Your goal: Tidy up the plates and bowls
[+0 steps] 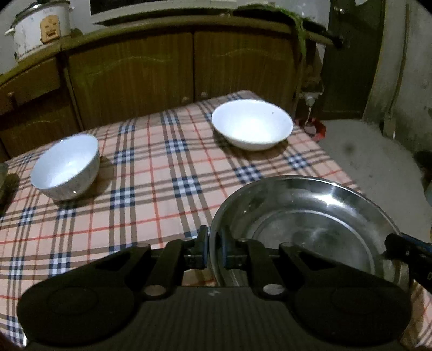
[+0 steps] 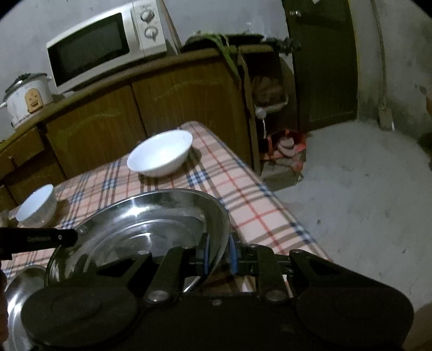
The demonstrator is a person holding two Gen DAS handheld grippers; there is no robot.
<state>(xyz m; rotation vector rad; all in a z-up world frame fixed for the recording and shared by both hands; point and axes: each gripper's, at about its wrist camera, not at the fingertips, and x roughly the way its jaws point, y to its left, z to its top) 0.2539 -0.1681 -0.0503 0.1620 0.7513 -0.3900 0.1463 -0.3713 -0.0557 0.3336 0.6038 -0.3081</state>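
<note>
A steel plate (image 1: 310,216) is held above the checked tablecloth (image 1: 151,172). My left gripper (image 1: 214,240) is shut on its left rim. My right gripper (image 2: 220,251) is shut on the right rim of the same plate (image 2: 151,224); it shows in the left wrist view as a dark finger (image 1: 405,248). A wide white bowl (image 1: 252,122) stands at the far right of the table and a deeper white bowl (image 1: 66,167) at the left. They also show in the right wrist view: the wide bowl (image 2: 160,152) and the deep bowl (image 2: 36,206). A second steel dish (image 2: 19,294) lies under the held plate.
A wooden cabinet (image 1: 162,75) runs behind the table with a rice cooker (image 1: 40,25) and a microwave (image 2: 105,44) on top. The table's right edge (image 2: 270,194) drops to a concrete floor (image 2: 351,189). A dark door (image 2: 324,62) is at the back right.
</note>
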